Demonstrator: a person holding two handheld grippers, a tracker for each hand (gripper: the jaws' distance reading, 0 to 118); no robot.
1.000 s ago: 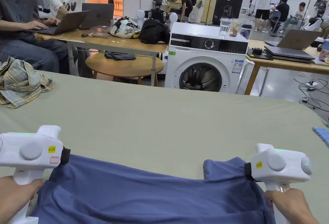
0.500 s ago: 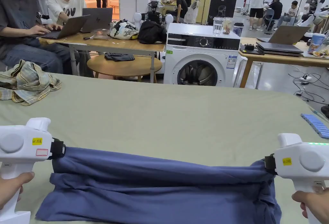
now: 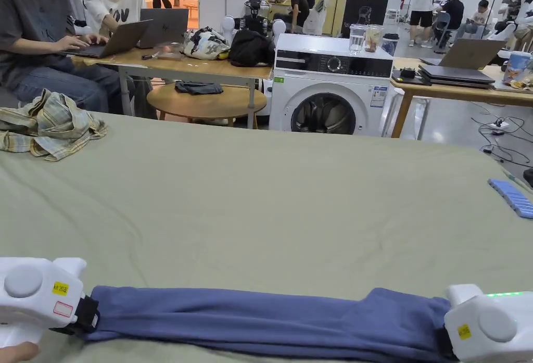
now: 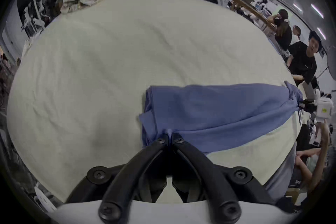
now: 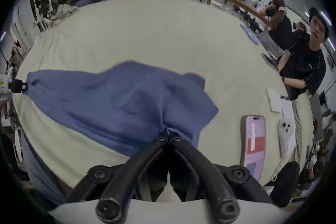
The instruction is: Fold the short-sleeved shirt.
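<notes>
The jaws of the left gripper (image 4: 168,137) are closed tight, with a small pinch of blue fabric caught between their tips. The jaws of the right gripper (image 5: 169,134) are closed the same way on the opposite end of the cloth. What is held is the short-sleeved shirt (image 3: 265,322), stretched as a long, narrow blue band between the two grippers and lying low along the near edge of a pale green table (image 3: 270,197). In the head view the left gripper (image 3: 88,314) is seen at the band's left end and the right gripper (image 3: 442,340) at its right end. In the right gripper view, part of the shirt looks loosely bunched, with a flap of cloth spread toward the far side.

The step in hand is judged to be spreading or laying the shirt flat before a fold. For this to be done well, even tension should be kept between the two ends, both pinches should be held at the same height, and the cloth should be lowered so that no layer is trapped crooked underneath. Wrinkles are best drawn out before either grip is released.

Farther out, a crumpled plaid garment (image 3: 49,124) lies at the table's far left, well apart from the shirt, and a phone (image 5: 253,144) lies on the table to the right.
</notes>
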